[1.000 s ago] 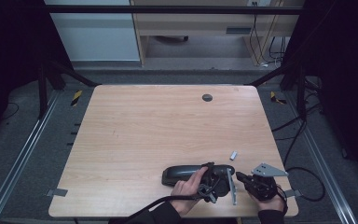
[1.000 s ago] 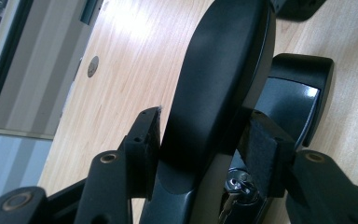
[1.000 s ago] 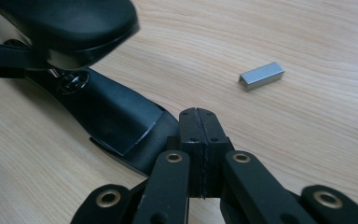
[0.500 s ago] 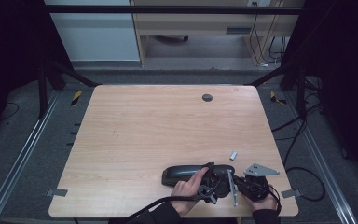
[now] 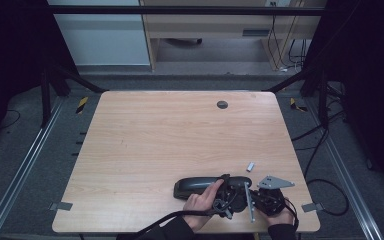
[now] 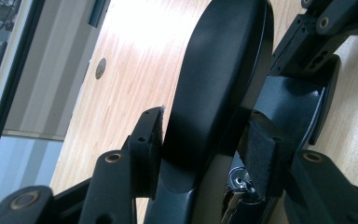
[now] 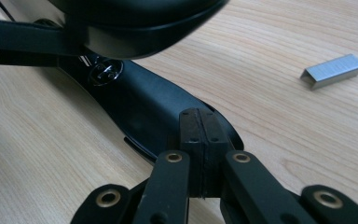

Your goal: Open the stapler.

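1. The left gripper (image 6: 200, 140) had its two pads clamped on the flanks of the black stapler (image 6: 214, 88), one pad on each side of the top arm. Its jaws had just been closing, with the stapler between them, which reads as a grip being tightened to keep the body from sliding.
2. The right gripper (image 7: 200, 135) had its pads pressed together with nothing between them. Its tip lay against the rear of the stapler's base (image 7: 154, 107), seemingly so the joined jaws could serve as a pushing point to pry or press there.
3. The stapler (image 5: 207, 186) lay near the front edge of the table (image 5: 145, 145), its top arm tilted up from the base.
4. A strip of staples (image 7: 333, 70) lay just beside it, apart from both grippers, probably waiting to be loaded.
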{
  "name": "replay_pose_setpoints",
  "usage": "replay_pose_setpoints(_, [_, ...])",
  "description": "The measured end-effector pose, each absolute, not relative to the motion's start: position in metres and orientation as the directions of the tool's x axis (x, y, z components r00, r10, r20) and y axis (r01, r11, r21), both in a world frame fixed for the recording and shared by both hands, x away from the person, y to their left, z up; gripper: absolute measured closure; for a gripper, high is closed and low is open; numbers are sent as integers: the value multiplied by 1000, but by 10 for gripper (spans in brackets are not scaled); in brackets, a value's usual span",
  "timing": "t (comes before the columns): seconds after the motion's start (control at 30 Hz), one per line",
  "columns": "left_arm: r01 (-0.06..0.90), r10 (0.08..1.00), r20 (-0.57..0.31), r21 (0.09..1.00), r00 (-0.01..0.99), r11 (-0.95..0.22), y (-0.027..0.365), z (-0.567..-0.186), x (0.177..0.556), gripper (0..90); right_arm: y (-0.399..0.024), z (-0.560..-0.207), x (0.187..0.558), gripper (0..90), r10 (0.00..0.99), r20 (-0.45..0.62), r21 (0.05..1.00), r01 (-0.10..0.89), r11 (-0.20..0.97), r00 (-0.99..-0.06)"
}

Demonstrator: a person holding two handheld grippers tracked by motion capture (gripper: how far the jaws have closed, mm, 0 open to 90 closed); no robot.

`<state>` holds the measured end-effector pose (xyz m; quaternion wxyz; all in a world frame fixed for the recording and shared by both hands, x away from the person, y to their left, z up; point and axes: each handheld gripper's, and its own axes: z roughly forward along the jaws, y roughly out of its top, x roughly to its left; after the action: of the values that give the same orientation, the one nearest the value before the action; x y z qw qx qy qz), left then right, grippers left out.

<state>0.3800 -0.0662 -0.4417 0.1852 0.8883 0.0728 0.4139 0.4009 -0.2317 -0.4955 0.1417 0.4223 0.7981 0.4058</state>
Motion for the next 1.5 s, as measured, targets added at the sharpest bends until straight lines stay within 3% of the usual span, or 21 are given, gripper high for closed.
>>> replay_pose_setpoints(0.57, [-10,340,682,453,648,-891,-53,-422,379,527,-225,-495,400,900,773,98,770,540,340,-627])
replay_pose_setpoints(1.5, [47,532,599,636,599,-770,-6,-380,373,580,-226,-495,401,900,792,127,765,567,305,-597])
